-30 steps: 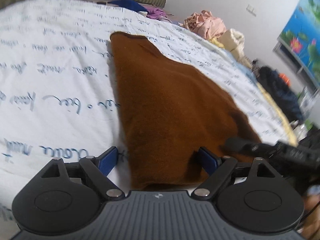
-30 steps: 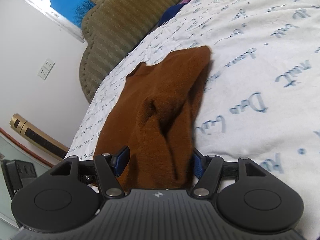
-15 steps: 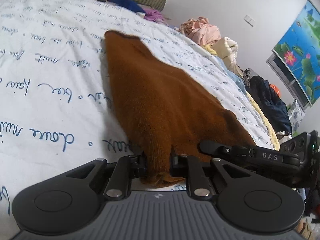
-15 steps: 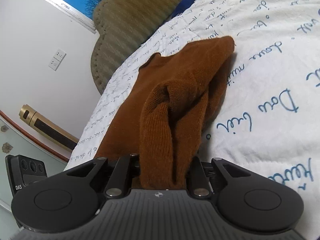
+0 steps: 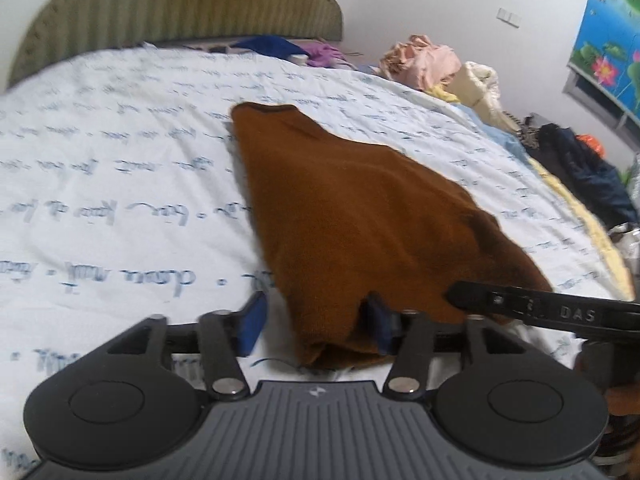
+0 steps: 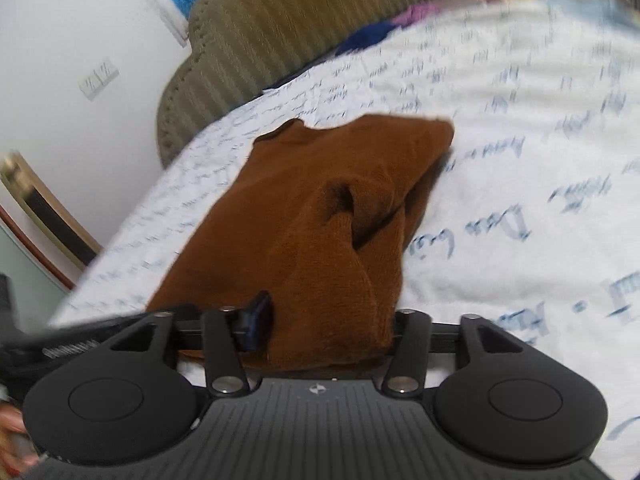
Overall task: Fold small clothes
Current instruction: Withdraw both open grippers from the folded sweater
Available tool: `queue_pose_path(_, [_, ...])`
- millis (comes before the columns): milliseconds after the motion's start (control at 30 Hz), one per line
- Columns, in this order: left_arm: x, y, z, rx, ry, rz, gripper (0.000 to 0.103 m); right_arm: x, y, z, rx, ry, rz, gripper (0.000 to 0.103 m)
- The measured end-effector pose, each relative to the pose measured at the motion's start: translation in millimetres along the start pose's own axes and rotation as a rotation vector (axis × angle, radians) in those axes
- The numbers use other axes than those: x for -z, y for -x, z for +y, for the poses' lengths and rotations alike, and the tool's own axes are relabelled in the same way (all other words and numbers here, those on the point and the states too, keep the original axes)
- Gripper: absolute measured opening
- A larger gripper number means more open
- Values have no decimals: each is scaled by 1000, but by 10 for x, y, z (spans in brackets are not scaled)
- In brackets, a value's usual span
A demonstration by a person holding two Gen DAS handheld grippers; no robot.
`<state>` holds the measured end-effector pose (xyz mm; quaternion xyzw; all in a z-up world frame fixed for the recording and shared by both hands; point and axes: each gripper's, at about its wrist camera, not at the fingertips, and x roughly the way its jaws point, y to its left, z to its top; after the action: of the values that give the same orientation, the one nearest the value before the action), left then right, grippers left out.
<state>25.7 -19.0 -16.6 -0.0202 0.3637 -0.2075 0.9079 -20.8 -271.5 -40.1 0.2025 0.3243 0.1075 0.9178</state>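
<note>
Both grippers tilted down, left gripper (image 5: 316, 326) and right gripper (image 6: 324, 320) jaws opening astride brown garment (image 5: 360, 216)

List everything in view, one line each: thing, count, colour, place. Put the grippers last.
sweater: one, brown, flat on the bedspread, near hem between both grippers.
bedspread: one, white with blue handwriting, covering the bed.
headboard: one, olive, ribbed, far end.
clothes pile: several, pink and cream, far right edge.
dark clothes: heap, navy, right side.
poster: one, blue with flowers, right wall.
left gripper: black, jaws opening, hem corner between them.
right gripper: black, jaws opening, hem between them.
</note>
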Motion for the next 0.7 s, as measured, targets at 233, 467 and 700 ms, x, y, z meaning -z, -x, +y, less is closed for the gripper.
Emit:
queue_pose_path(233, [122,51,12,-65,11,10,64,131,48,85,101,115,-11,81])
queue_pose_path(467, [221,157,-82,-116,-22,-11,65,220,123,60,120,121,-24,88])
queue_pose_path(700, [296,199,-118,-153,-22,-2,65,348,161,140,170,183,-30,89])
